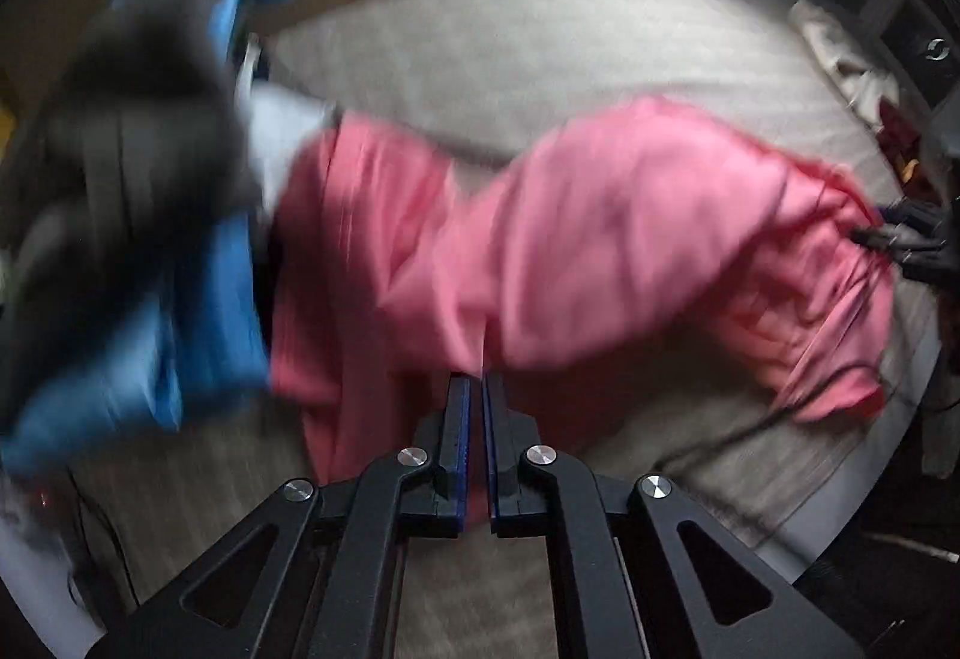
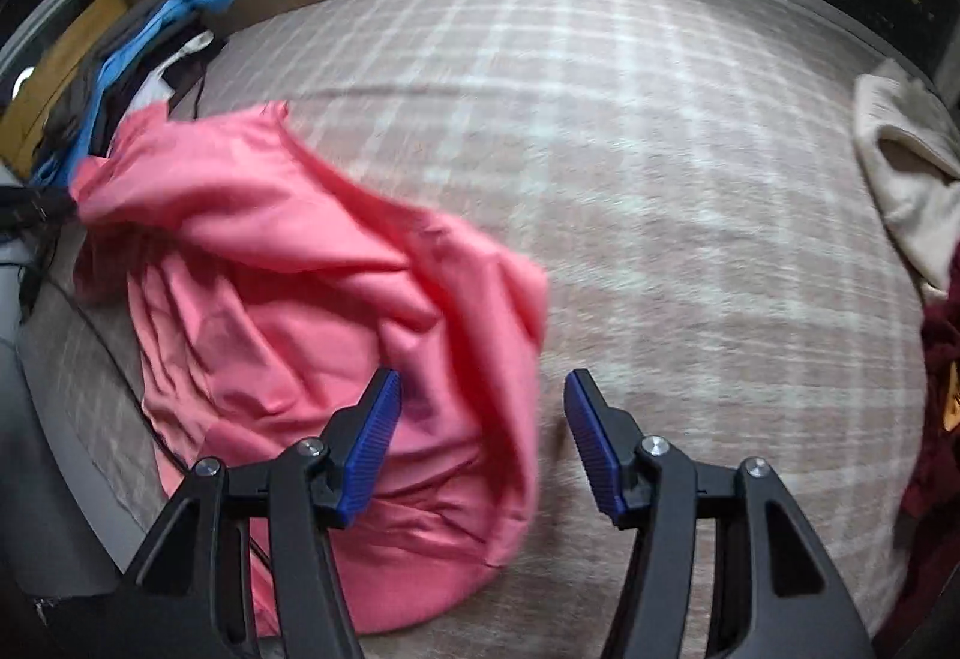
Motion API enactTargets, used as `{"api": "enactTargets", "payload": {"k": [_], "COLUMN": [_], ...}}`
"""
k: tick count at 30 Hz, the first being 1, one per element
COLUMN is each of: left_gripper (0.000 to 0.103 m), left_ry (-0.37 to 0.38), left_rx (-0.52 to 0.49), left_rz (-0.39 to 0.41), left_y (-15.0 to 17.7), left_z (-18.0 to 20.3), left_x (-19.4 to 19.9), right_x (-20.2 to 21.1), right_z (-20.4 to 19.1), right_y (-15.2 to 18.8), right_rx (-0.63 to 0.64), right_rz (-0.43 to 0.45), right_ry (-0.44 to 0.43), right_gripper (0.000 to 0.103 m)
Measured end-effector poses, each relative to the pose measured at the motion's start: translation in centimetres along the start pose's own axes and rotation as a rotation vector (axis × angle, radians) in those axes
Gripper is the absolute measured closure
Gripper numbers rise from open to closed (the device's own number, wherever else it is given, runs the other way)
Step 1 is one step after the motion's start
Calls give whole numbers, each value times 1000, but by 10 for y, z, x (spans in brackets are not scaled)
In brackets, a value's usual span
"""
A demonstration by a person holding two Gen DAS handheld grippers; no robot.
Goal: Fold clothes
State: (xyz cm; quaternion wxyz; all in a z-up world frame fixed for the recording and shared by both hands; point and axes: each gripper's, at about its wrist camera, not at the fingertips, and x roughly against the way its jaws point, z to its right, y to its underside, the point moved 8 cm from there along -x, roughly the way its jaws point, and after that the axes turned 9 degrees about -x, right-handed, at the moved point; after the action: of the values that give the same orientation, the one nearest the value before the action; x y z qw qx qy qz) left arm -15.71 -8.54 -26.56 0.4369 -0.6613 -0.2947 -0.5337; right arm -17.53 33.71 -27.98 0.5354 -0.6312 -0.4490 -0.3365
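Checked rug (image 2: 660,167) spread wide beneath and ahead of both grippers, carrying everything else. On it, crumpled pink garment (image 2: 312,311), bunched and half lifted, lying ahead and to the left of the right gripper (image 2: 482,389) and draped directly off the tip of the left gripper (image 1: 474,383). Thin, limp cloth by the look of it: light, soft, no stiffness at all, likely to sag and slide into new folds wherever unsupported, so best taken at an edge, hem or corner rather than mid-panel, with the two holds set well apart to pull it flat. To the far left of the left gripper, a blurred heap of blue and dark clothes (image 1: 150,215); off to the right of the right gripper, a cream garment (image 2: 906,179) and below it a dark red garment (image 2: 936,419) at the frame edge.

Left gripper clenched, blue pads nearly together, pinching a fold of the pink cloth. Right gripper spread wide, blue pads (image 2: 372,443) bare, nothing between them, hovering just beside the garment's near right edge. Much motion blur, seams and hems hard to make out.
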Motion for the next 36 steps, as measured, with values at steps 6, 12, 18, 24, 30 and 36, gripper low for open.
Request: {"api": "enactTargets", "payload": {"k": [6, 12, 18, 24, 30, 36], "left_gripper": [77, 65, 96, 98, 98, 98], "left_ry": [39, 98, 146, 146, 75, -70], "left_rx": [-77, -245, -233, -223, -139, -78], "left_rz": [146, 97, 49, 144, 295, 481], "left_y": [-43, -99, -111, -115, -124, -121], "left_z": [22, 59, 61, 59, 32, 18], "left_x": [32, -8, -35, 2, 76, 190], "right_x": [7, 4, 9, 14, 63, 169], "right_z": [6, 25, 11, -2, -10, -31], "right_y": [3, 6, 19, 16, 2, -42], "right_rx": [-47, -119, -105, -152, -195, -76], "right_rz": [8, -20, -3, 15, 134, 374], "right_ry": [-29, -73, -72, -112, -206, -210], "right_gripper": [47, 47, 48, 97, 97, 98]}}
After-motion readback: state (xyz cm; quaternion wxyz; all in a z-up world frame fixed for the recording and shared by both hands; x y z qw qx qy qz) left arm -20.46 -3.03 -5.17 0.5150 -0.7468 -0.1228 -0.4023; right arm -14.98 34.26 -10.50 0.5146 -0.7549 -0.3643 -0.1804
